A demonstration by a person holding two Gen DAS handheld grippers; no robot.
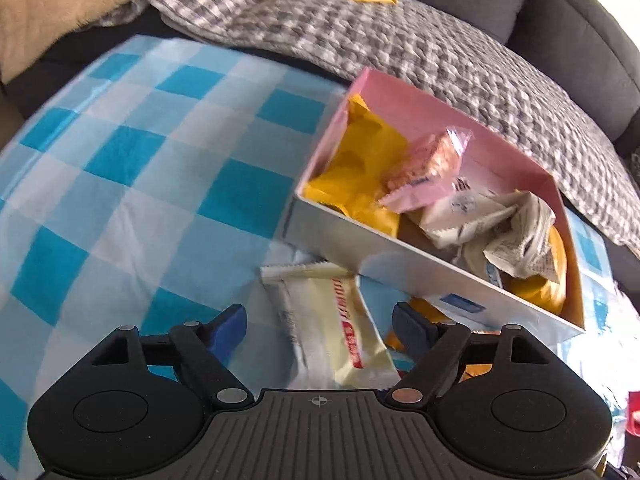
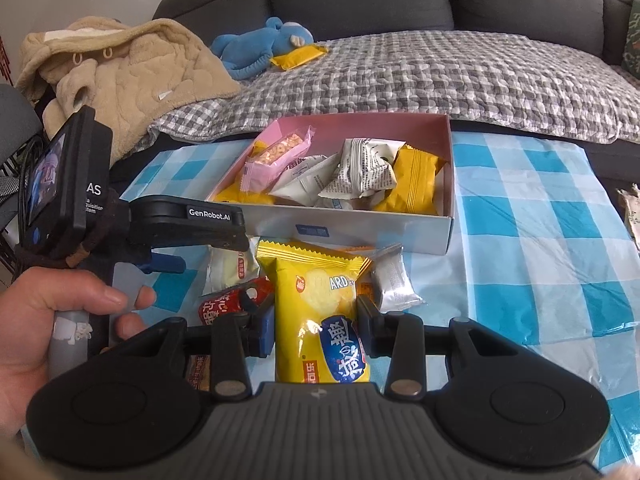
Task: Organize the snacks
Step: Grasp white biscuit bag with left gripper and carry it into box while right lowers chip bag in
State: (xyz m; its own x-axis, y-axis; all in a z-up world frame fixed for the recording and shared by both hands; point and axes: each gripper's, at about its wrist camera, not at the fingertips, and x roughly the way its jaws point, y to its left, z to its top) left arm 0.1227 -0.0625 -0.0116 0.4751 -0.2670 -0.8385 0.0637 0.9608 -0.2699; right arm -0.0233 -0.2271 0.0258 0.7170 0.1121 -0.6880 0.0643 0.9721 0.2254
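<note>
A pink-lined box [image 1: 400, 96] [image 2: 360, 124] holds several snack packs: yellow, pink and white. My left gripper [image 1: 320, 320] is open, its blue pads on either side of a cream snack pack [image 1: 332, 320] that lies on the checked cloth in front of the box. My right gripper [image 2: 316, 320] is shut on a yellow snack pack [image 2: 316, 308] just in front of the box. The left gripper [image 2: 172, 264] also shows in the right wrist view, held by a hand. A red pack [image 2: 228, 304], a silver pack [image 2: 394, 280] and the cream pack [image 2: 230, 268] lie beside the yellow one.
A blue-and-white checked cloth [image 1: 132, 184] [image 2: 540, 216] covers the table. Behind it stands a grey sofa [image 2: 440, 0] with a checked blanket [image 2: 440, 68], a beige fleece [image 2: 120, 76], a blue plush toy [image 2: 260, 46] and a stray yellow pack [image 2: 298, 56].
</note>
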